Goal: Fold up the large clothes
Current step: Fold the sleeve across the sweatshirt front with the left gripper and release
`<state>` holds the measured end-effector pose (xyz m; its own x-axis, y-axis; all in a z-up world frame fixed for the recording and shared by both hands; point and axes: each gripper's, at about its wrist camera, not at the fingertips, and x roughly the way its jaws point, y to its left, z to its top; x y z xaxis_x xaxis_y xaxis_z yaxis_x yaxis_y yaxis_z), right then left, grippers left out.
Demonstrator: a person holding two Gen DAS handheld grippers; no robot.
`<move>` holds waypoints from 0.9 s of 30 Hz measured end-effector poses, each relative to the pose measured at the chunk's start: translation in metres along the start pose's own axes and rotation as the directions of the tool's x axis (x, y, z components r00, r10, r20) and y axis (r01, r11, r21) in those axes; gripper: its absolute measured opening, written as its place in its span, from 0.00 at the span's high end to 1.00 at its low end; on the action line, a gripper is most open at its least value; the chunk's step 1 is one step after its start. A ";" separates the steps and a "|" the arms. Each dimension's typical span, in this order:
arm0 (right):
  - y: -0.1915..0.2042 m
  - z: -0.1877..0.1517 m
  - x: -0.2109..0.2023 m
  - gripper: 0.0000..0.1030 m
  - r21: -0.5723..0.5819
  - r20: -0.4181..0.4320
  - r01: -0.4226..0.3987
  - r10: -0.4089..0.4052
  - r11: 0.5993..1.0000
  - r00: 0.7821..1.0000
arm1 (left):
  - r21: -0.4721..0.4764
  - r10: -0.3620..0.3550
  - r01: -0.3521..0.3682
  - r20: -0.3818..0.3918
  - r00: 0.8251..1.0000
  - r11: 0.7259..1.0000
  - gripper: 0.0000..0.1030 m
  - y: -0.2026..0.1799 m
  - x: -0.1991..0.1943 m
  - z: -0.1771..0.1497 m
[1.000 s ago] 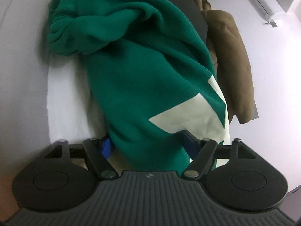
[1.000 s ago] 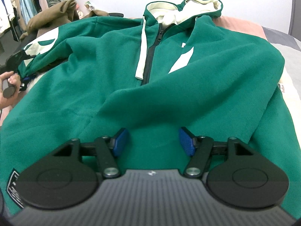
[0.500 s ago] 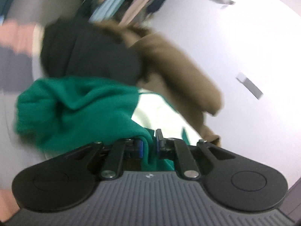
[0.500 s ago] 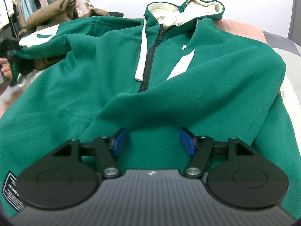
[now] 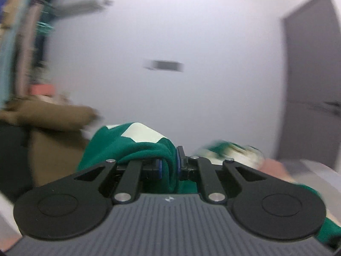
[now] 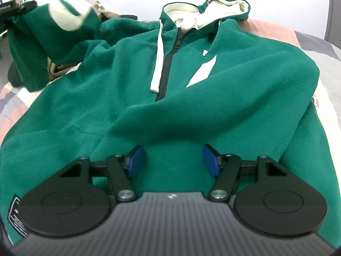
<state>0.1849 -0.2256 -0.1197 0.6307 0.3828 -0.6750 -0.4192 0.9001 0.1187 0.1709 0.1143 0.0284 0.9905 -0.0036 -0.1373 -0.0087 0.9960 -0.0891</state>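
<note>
Green fleece hoodie (image 6: 223, 89) spread front-up across the bed (image 6: 319, 49), hood (image 6: 213, 6) with cream lining at the far end, dark zipper (image 6: 170, 61) running down the chest, white drawstring (image 6: 157, 64) lying just beside it. One sleeve (image 6: 202, 117) folded across the body, ending near the right gripper (image 6: 172, 160). Blue-padded fingers (image 6: 135, 160) of that gripper spread wide apart, closed on nothing, hovering low over the lower front of the garment. Small dark label (image 6: 18, 215) at the hem, lower left in the right wrist view.

Other sleeve (image 6: 53, 32), green with cream patches, lifted off the bed at the far left of that view. Same sleeve (image 5: 138, 140) bunched in the left wrist view, pinched between the nearly closed fingers (image 5: 158, 168) of the left gripper (image 5: 168, 166), a fold of green cloth filling the narrow gap. Left view blurred. Brown garment (image 5: 49, 115) piled to the left behind the sleeve; pale wall (image 5: 170, 32) and grey door (image 5: 311, 74) beyond.
</note>
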 end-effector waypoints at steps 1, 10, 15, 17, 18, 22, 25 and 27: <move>-0.001 0.000 0.000 0.39 0.003 0.000 0.001 -0.001 1.000 1.000 | 0.006 -0.052 0.052 -0.032 0.998 0.999 0.87 -0.016 0.002 -0.007; -0.015 0.003 -0.006 0.39 0.067 0.012 0.028 -0.029 0.997 1.000 | -0.072 -0.288 0.283 -0.404 0.868 0.956 0.87 -0.090 0.043 -0.090; -0.014 0.004 -0.009 0.38 0.064 0.019 0.039 -0.041 0.997 0.999 | -0.149 -0.298 0.258 -0.482 0.824 0.955 0.86 -0.082 0.058 -0.104; -0.014 0.004 -0.010 0.38 0.061 0.022 0.037 -0.039 0.997 0.999 | -0.166 -0.301 0.252 -0.491 0.817 0.953 0.83 -0.080 0.063 -0.099; -0.014 0.004 -0.011 0.38 0.060 0.024 0.036 -0.037 0.998 0.999 | -0.176 -0.303 0.247 -0.496 0.814 0.953 0.70 -0.078 0.063 -0.097; -0.013 0.003 -0.019 0.38 0.067 0.048 0.014 -0.017 0.998 0.999 | -0.220 -0.325 0.246 -0.497 0.804 0.944 0.31 -0.072 0.044 -0.094; -0.012 0.005 -0.027 0.38 0.066 0.090 -0.006 0.000 0.998 0.996 | -0.224 -0.313 0.227 -0.510 0.801 0.948 0.26 -0.066 0.013 -0.082; -0.010 0.007 -0.032 0.38 0.064 0.126 -0.017 0.009 0.998 0.992 | -0.246 -0.307 0.207 -0.500 0.810 0.947 0.25 -0.058 -0.005 -0.075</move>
<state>0.1732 -0.2460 -0.0943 0.7040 0.4140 -0.5770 -0.3872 0.9049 0.1767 0.1559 0.0494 -0.0400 0.7364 -0.3535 -0.5768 0.1634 0.9203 -0.3554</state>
